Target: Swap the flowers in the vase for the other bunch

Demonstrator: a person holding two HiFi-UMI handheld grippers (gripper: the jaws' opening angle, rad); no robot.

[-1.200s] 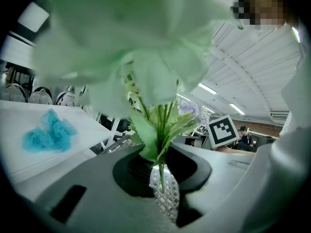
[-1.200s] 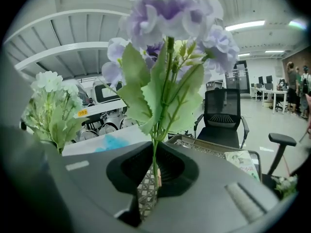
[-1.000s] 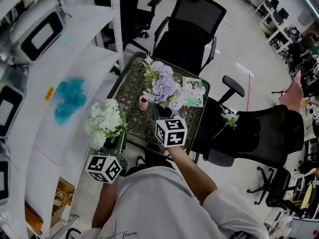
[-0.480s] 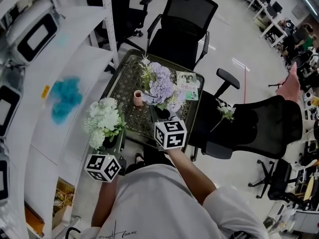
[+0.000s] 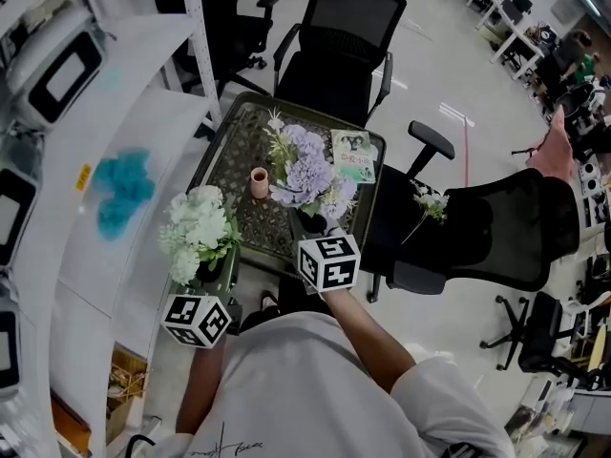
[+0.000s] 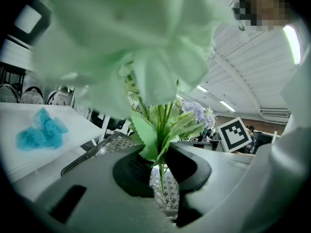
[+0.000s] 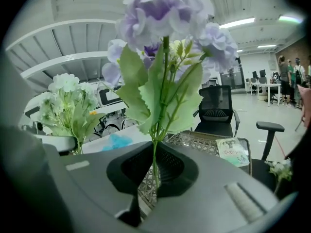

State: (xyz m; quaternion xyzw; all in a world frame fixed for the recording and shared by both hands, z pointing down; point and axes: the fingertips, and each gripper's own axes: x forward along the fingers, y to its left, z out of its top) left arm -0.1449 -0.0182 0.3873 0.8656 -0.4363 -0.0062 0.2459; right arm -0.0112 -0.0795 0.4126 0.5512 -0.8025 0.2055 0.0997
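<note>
My right gripper [image 5: 314, 223] is shut on the stems of a purple flower bunch [image 5: 307, 174], held upright over the near part of the small lattice table [image 5: 234, 151]. In the right gripper view the thin stems [image 7: 154, 171] are pinched between the jaws, the blooms [image 7: 165, 18] above. My left gripper [image 5: 212, 271] is shut on a white-green bunch [image 5: 199, 229], held left of the table's near corner. Its stems [image 6: 160, 159] stand clamped in the jaws. A small pink vase [image 5: 259, 181] stands on the table, left of the purple bunch, with no flowers visible in it.
A booklet [image 5: 353, 155] lies at the table's far right corner. Black office chairs stand behind [image 5: 344, 41] and to the right [image 5: 496, 237]; a small white sprig [image 5: 426, 201] lies on the right one. A white counter with a blue cloth [image 5: 119, 189] runs along the left.
Both grippers, still gripping their bunches, have drifted slightly back from the table toward me. The view has shifted a little; the vase has not moved on the table.
</note>
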